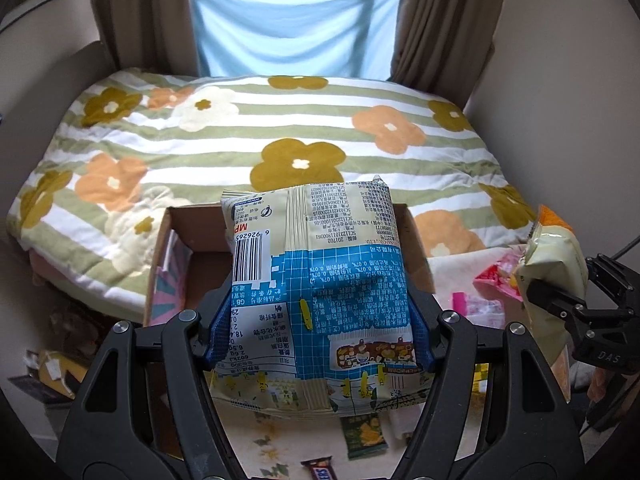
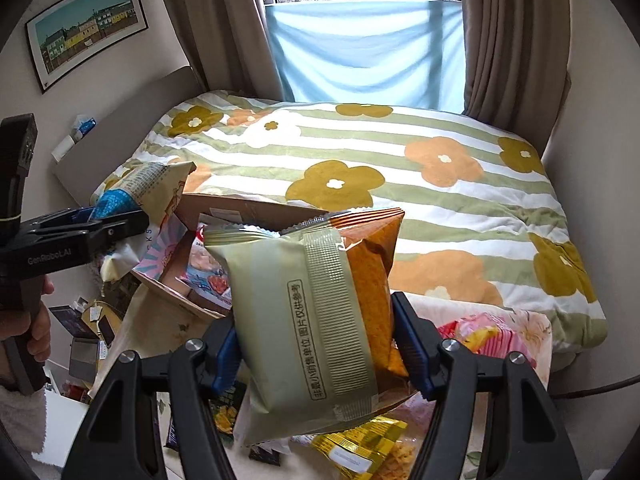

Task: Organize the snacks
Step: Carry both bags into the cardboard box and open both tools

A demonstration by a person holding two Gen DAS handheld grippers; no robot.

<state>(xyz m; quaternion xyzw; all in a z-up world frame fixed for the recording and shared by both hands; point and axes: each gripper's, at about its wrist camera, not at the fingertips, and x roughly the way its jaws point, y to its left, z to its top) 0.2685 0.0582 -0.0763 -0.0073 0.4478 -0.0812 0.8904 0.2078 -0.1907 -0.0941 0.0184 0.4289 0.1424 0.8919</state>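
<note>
My left gripper (image 1: 320,332) is shut on a blue and cream snack bag (image 1: 316,280), held above the open cardboard box (image 1: 200,264) at the bed's near edge. My right gripper (image 2: 316,356) is shut on a pale green and orange snack bag (image 2: 304,312), raised to the right of the box (image 2: 240,208). The left gripper with its bag (image 2: 148,188) shows at the left of the right wrist view. The right gripper's bag (image 1: 556,280) shows at the right of the left wrist view. A snack pack (image 2: 208,268) lies inside the box.
Loose snacks lie on the floral cloth below: a green pack (image 1: 366,436), a Snickers bar (image 1: 318,470), a yellow pack (image 2: 364,446) and pink packs (image 2: 488,340). The bed with its flowered quilt (image 1: 280,136) fills the back. Clutter lies on the floor at left (image 2: 88,340).
</note>
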